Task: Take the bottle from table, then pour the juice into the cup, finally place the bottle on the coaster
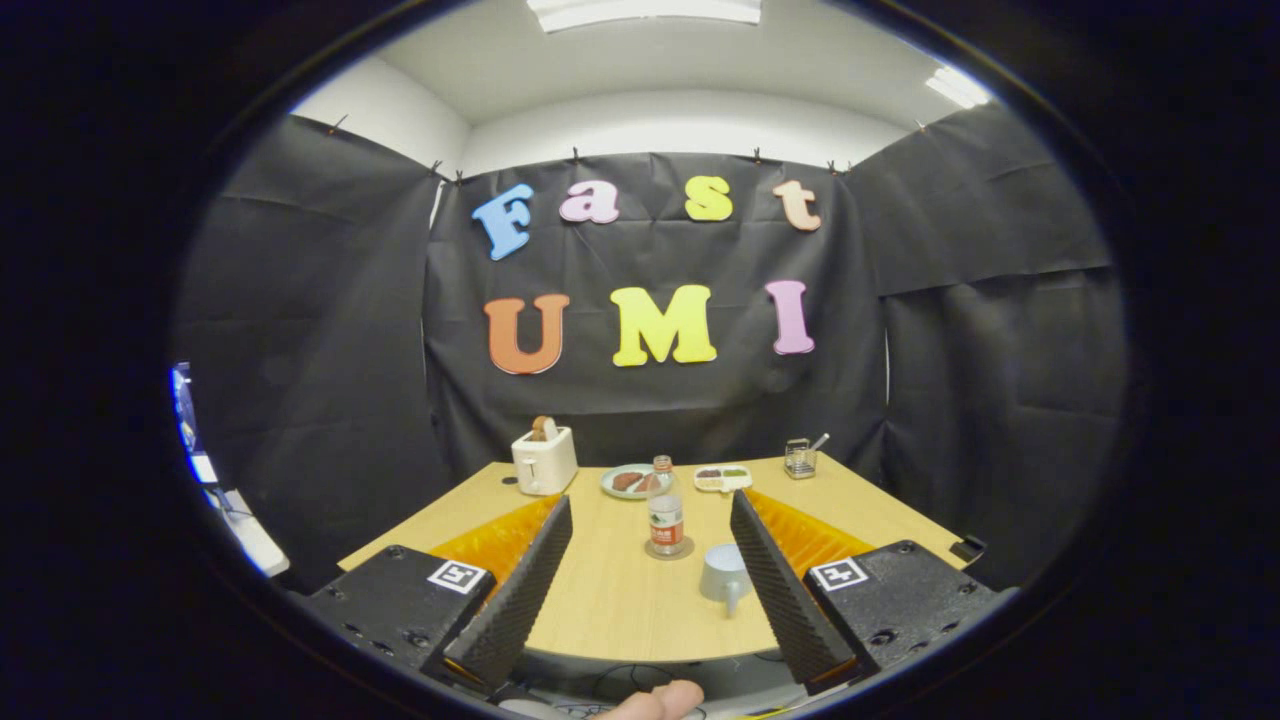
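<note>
A small clear bottle (666, 520) with a red label and a brown cap stands upright on a round coaster (682, 551), out on the wooden table (610, 600) ahead of my fingers. Just to its right and a little nearer, a grey-blue cup (724, 573) with a handle sits close to my right finger. My gripper (651, 498) is open wide, holds nothing and is drawn back at the table's near edge, well clear of the bottle. I cannot tell how much juice is in the bottle or the cup.
At the back of the table stand a white toaster (544, 460) with bread in it, a plate of food (632, 481), a small divided tray (722, 478) and a clear holder (798, 458) with a utensil. A person's fingertip (655, 702) shows below the table edge.
</note>
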The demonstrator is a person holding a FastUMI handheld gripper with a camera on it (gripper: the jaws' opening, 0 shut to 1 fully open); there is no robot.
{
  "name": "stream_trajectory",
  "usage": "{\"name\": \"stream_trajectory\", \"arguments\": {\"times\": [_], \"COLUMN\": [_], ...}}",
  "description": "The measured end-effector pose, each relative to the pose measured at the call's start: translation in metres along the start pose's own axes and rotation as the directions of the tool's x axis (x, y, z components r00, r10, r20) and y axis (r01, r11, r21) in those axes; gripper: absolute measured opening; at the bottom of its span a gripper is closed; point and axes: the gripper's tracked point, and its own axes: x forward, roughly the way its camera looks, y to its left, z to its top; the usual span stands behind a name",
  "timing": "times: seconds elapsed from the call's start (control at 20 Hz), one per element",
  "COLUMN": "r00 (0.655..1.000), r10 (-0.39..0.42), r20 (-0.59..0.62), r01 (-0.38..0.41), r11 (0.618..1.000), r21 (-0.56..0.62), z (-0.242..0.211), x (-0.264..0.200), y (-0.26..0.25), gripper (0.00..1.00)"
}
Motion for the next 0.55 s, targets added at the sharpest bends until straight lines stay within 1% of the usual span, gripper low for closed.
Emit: {"name": "stream_trajectory", "arguments": {"times": [0.55], "r00": [1.000], "r10": [-0.016], "r20": [0.025], "r01": [0.017], "r11": [1.000], "r21": [-0.008], "z": [0.002], "x": [-0.012], "y": [-0.007], "gripper": [1.00]}}
